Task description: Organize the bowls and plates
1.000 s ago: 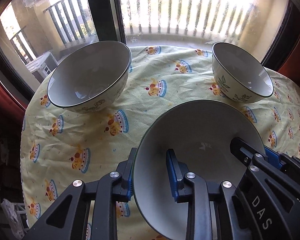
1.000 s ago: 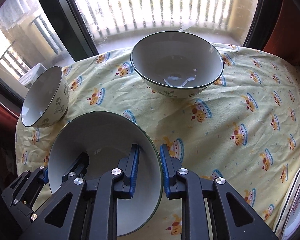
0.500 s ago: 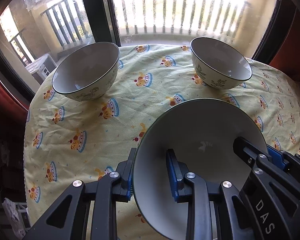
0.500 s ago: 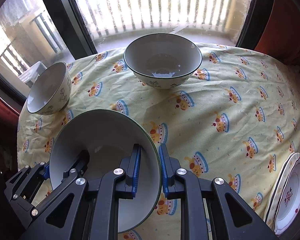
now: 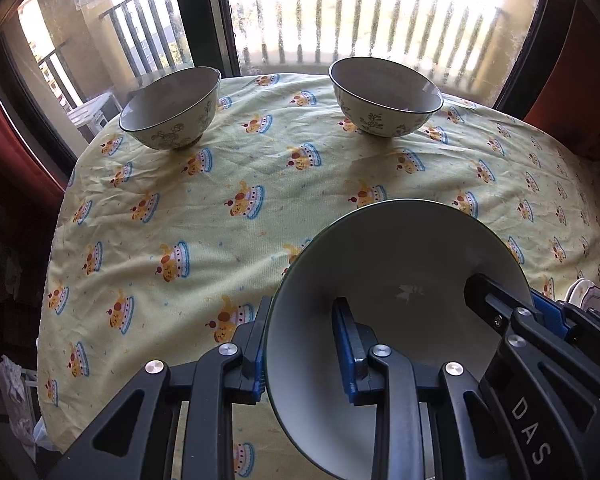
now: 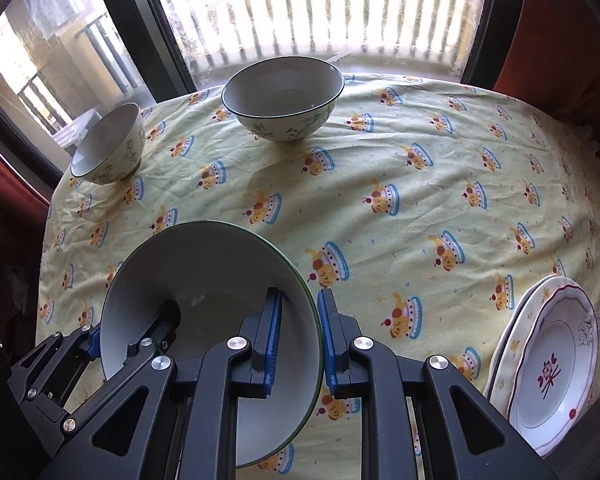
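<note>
A large white bowl with a dark green rim (image 5: 400, 256) (image 6: 204, 272) hangs tilted above the near part of the table, carried by both grippers. My left gripper (image 5: 300, 320) is shut on its left rim, one pad inside and one outside. On the opposite rim my right gripper (image 6: 300, 298) is shut the same way. A small floral bowl (image 5: 168, 116) (image 6: 108, 148) stands at the far left of the table. A wider floral bowl (image 5: 384, 100) (image 6: 284, 100) stands at the far middle. Stacked plates (image 6: 552, 360) lie at the near right.
A yellow tablecloth with a cake print (image 5: 220, 240) (image 6: 420, 200) covers the round table. Behind it are a window with a dark frame (image 5: 204, 20) and a balcony railing. The table drops off into shadow at the left edge.
Both grippers have drawn back from the window with the large bowl and risen a little. The two standing bowls now look farther off, and the plates have come into the right wrist view.
</note>
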Demonstrator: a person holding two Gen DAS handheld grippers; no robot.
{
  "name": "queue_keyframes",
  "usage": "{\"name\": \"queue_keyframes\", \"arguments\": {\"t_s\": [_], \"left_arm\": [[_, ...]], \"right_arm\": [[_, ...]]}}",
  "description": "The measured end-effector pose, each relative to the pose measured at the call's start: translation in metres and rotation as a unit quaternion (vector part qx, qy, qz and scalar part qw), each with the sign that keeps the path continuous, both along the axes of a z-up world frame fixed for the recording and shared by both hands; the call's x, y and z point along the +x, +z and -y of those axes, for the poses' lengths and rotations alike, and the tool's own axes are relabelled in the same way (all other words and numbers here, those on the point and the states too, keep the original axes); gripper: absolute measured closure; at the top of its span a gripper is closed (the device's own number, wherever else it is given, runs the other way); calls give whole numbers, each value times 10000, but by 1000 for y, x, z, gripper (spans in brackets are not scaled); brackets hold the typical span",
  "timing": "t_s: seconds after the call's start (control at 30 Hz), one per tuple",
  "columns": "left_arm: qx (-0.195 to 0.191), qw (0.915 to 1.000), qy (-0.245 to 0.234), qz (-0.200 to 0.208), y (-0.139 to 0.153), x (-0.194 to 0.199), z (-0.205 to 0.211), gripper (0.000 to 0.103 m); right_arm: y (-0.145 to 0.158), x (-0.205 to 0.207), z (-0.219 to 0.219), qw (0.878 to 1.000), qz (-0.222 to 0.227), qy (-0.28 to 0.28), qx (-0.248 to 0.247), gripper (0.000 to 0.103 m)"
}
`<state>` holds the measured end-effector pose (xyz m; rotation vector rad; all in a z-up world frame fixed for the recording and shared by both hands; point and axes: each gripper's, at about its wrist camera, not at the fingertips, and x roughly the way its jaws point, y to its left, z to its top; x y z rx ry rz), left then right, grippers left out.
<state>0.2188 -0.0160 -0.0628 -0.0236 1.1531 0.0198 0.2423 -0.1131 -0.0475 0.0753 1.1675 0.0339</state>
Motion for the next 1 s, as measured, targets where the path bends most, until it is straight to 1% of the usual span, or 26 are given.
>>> {"name": "queue_keyframes", "arguments": {"t_s": [0.17, 0.5, 0.7, 0.73, 0.87, 0.97, 1.0], "left_arm": [[2, 10000, 78, -53, -3, -23, 20, 76], [-47, 9996, 205, -182, -18, -59, 51, 76], [30, 9991, 332, -263, -29, -67, 57, 76], [70, 9992, 342, -181, -28, -67, 58, 76], [114, 9992, 368, -129, -28, -66, 59, 76], [39, 9991, 392, -152, -28, -68, 60, 67], [29, 9991, 402, -165, -28, -68, 60, 67]], "right_arm": [[-1, -23, 19, 9999, -43, 109, 1, 81], [-14, -61, 54, 9995, -119, 295, -59, 81], [-27, -70, 63, 9988, -220, 427, -7, 81], [-29, -70, 63, 9987, -226, 454, -3, 81], [-30, -69, 64, 9983, -136, 561, 21, 81], [-30, -70, 63, 9978, -97, 651, -13, 81], [-30, -70, 63, 9978, -93, 662, 0, 80]]}}
